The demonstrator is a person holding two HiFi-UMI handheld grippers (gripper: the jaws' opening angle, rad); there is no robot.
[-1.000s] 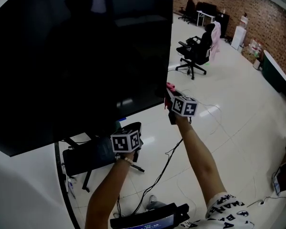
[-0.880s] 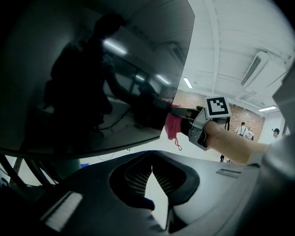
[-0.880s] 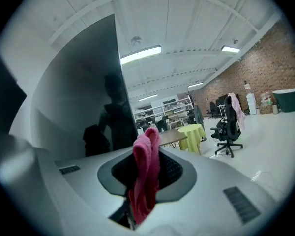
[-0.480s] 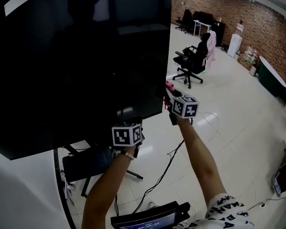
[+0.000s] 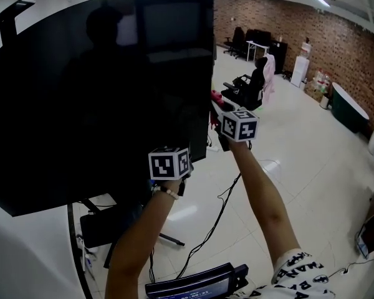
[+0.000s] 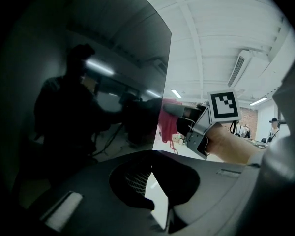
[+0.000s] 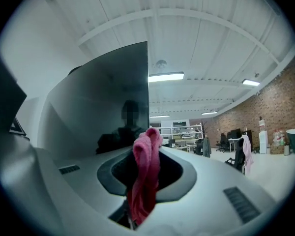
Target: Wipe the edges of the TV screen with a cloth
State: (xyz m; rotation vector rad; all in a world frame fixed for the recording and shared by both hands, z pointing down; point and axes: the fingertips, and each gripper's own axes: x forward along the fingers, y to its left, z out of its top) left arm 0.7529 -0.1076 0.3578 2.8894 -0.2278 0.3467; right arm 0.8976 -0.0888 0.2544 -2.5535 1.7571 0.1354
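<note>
head view: right gripper (image 5: 220, 108) has pink cloth (image 5: 216, 96) at right edge of tv screen (image 5: 100, 92). press cloth on edge, slide slow.
left gripper view: left gripper (image 6: 155, 191) jaws a bit apart, empty, near tv bottom corner.
right gripper view: jaws squeezed on cloth. grip tight.

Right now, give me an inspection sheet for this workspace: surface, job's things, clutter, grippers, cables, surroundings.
Surface: TV screen, dark, upright, reflecting the person.
Job's things: pink cloth, bunched, at the screen's right edge.
Clutter: dark device with a lit strip, low in the head view.
Grippers: right gripper shut on the cloth; left gripper jaws apart, empty, by the screen's bottom edge.
Cables: black cable trailing over the white floor.
Surroundings: office chair, brick wall.
</note>
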